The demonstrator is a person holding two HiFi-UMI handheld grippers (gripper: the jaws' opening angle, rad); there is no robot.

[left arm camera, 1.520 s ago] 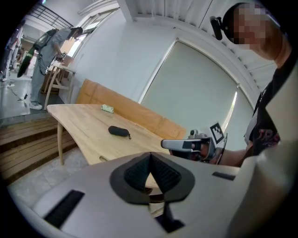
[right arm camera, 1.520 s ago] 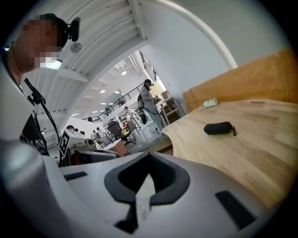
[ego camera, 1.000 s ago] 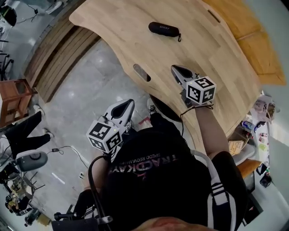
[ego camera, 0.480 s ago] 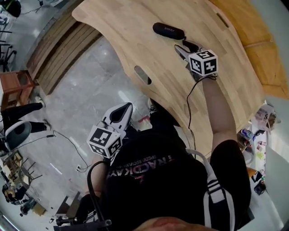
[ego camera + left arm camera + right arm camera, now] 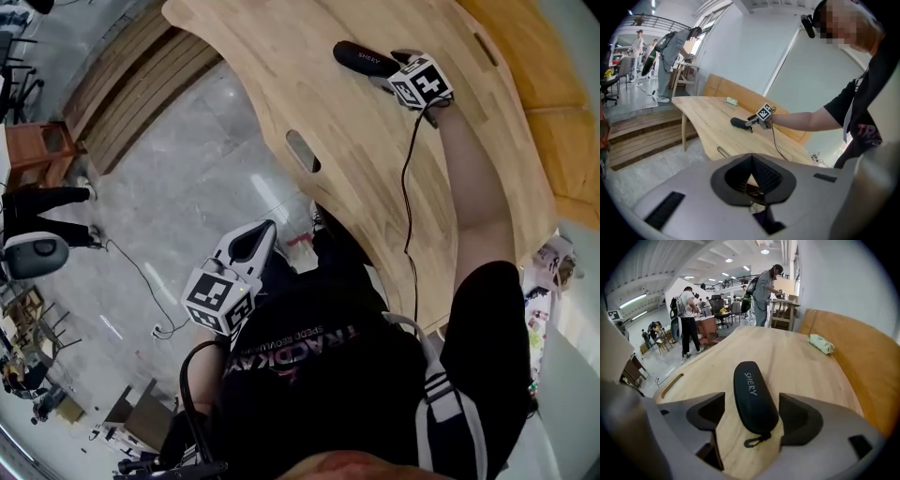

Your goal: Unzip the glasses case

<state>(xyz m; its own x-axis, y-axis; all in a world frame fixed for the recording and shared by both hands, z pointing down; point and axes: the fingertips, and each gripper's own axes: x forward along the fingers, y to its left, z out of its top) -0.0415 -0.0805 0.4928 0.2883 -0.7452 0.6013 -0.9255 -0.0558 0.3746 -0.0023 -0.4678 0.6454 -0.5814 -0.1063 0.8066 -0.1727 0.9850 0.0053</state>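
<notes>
Swung forward beyond the left gripper, which is clenched empty close in, the right gripper holds just-opened jaws astride the near end of the glasses case on the table, not touching it; it should close squarely, leaving the cord loop free.

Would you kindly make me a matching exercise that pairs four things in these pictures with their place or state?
1 glasses case
2 left gripper
3 right gripper
4 pale green bundle

A shut, held away from the table
B beside the wooden board
C black, lying flat
D open, straddling the case

Pairs: 1-C, 2-A, 3-D, 4-B. The right gripper's jaws have just been opening, the case between them.
</notes>
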